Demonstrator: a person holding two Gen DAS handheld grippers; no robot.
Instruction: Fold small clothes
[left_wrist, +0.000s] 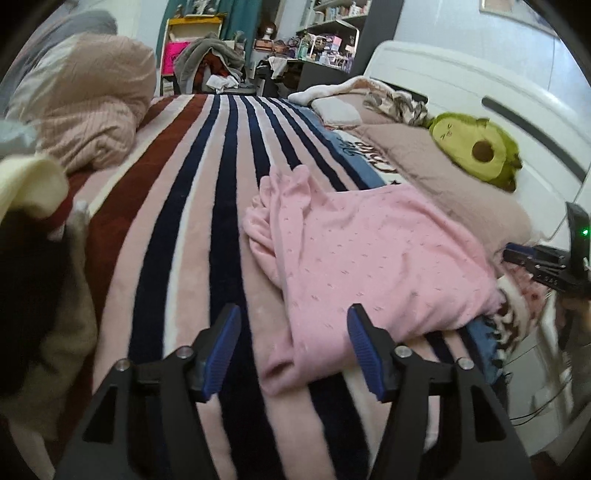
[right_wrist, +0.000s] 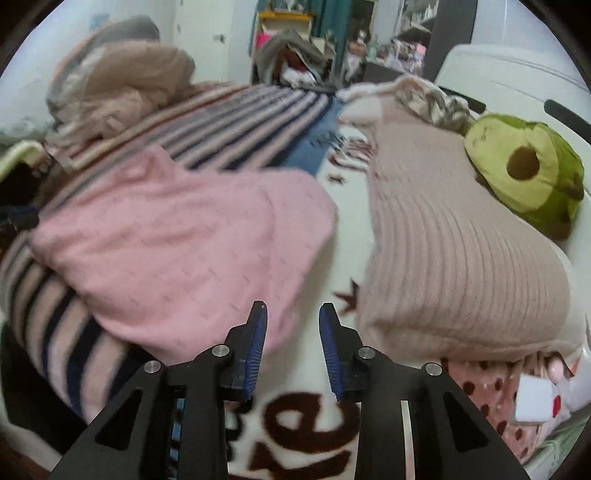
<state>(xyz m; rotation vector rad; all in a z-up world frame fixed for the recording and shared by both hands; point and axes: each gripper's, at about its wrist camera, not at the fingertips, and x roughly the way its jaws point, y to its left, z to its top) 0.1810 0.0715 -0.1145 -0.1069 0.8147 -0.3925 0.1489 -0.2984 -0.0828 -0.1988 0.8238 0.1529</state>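
Note:
A small pink knitted garment (left_wrist: 369, 254) lies partly folded on the striped blanket (left_wrist: 207, 206). My left gripper (left_wrist: 293, 321) is open and empty, just in front of the garment's near edge. In the right wrist view the same pink garment (right_wrist: 177, 243) lies left of centre. My right gripper (right_wrist: 291, 317) is open and empty, its left finger close to the garment's near right corner. The right gripper also shows at the right edge of the left wrist view (left_wrist: 517, 254).
A beige ribbed pillow (right_wrist: 454, 258) lies right of the garment with a green avocado plush (right_wrist: 524, 170) behind it. A bundled beige quilt (left_wrist: 96, 107) sits far left. A pile of other clothes (left_wrist: 33, 266) lies at the left. A white headboard (left_wrist: 480, 85) stands at the right.

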